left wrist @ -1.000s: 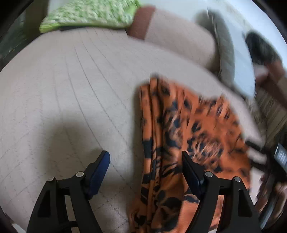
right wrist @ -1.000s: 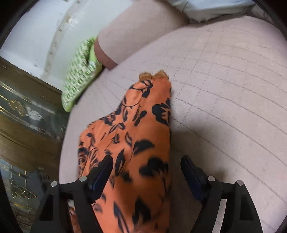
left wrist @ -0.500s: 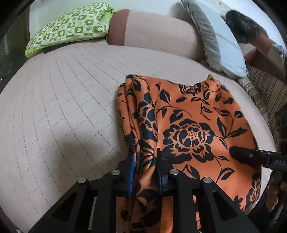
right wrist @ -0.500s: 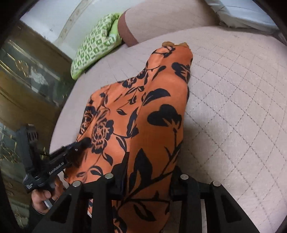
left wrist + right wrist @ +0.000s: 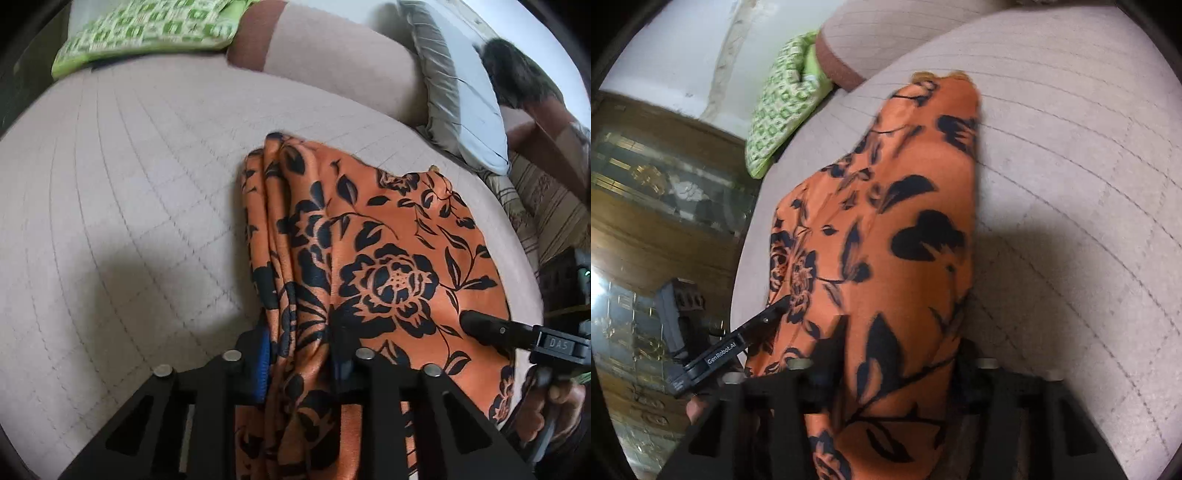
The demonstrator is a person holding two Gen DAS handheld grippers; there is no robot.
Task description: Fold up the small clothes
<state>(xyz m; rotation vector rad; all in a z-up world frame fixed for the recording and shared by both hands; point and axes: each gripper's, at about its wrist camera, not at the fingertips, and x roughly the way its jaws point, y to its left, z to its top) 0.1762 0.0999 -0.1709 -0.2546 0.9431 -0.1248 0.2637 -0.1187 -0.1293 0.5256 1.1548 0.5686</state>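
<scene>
Both tools pinch the orange floral garment (image 5: 388,258): left tool (image 5: 299,354) and right tool (image 5: 897,373) clamp its near end, its length running straight away from them across the bed (image 5: 129,203)

Orange garment (image 5: 388,236), black floral print

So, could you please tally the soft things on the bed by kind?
Orange floral garment: 1
Green patterned cushion: 1
Beige bolster with a brown end: 1
Grey-and-white pillow: 1
Total: 4
</scene>
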